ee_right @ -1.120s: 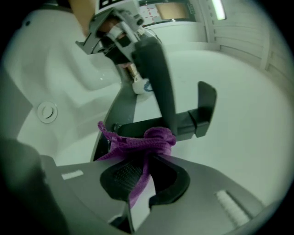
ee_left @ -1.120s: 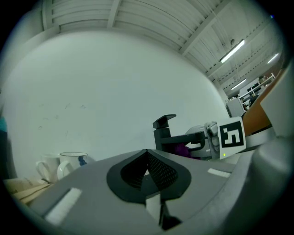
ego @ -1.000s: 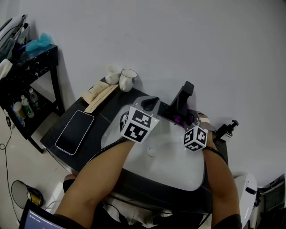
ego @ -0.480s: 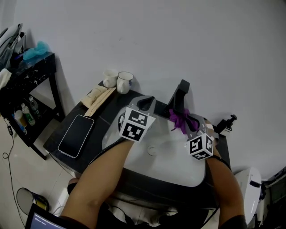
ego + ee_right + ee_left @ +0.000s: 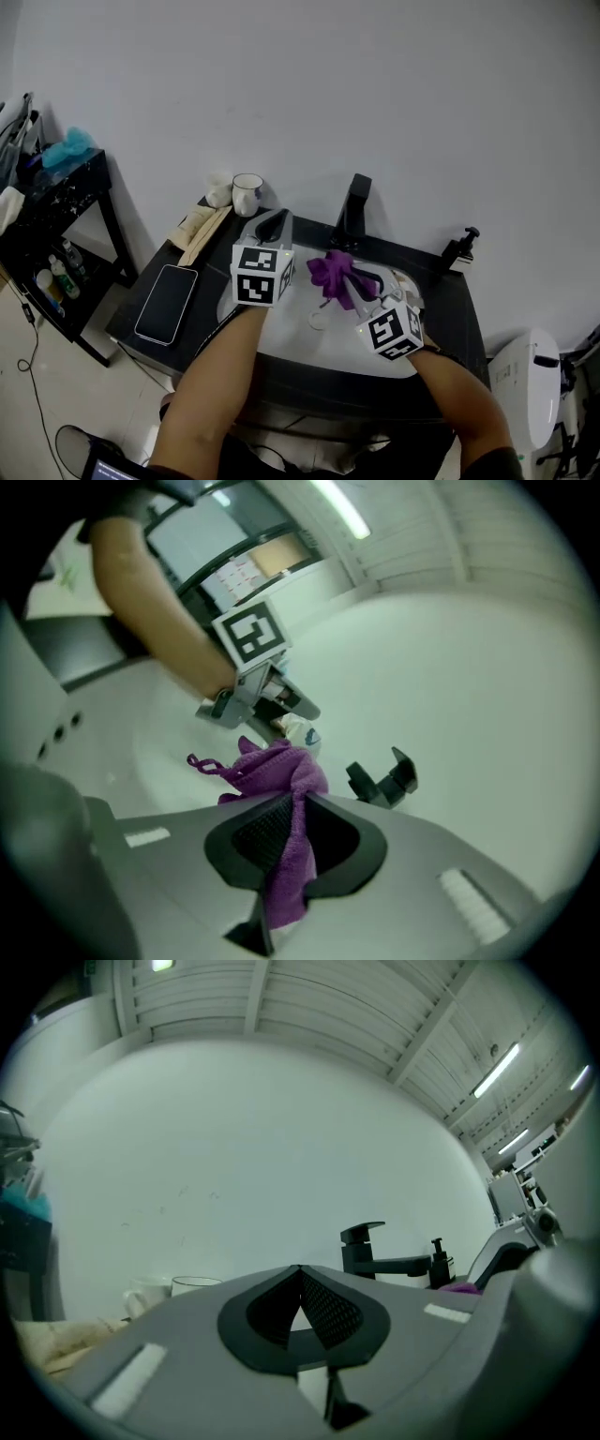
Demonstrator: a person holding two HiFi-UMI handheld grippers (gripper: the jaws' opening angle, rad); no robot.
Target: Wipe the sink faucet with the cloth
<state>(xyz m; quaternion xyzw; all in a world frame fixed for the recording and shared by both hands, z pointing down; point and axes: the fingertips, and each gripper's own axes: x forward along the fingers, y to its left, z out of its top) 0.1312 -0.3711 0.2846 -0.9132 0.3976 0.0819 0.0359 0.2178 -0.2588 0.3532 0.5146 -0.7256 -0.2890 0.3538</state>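
Faucet (image 5: 354, 208) behind sink (image 5: 323, 354), phone (image 5: 165, 304) left, cups (image 5: 247, 194) behind phone

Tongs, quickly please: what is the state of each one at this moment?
Left tongs: closed, nothing between them.
Right tongs: closed, holding the purple cloth.

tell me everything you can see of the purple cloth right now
The purple cloth is a soft, fuzzy-looking fabric, bunched and creased rather than spread flat. The right gripper is shut on it: one fold is pinched between the jaws, a loose bundle spills out beyond the tips and a tail hangs behind them. It is held up over the white sink basin, in front of the black faucet and apparently clear of it. Nothing but the jaws seems to touch it.
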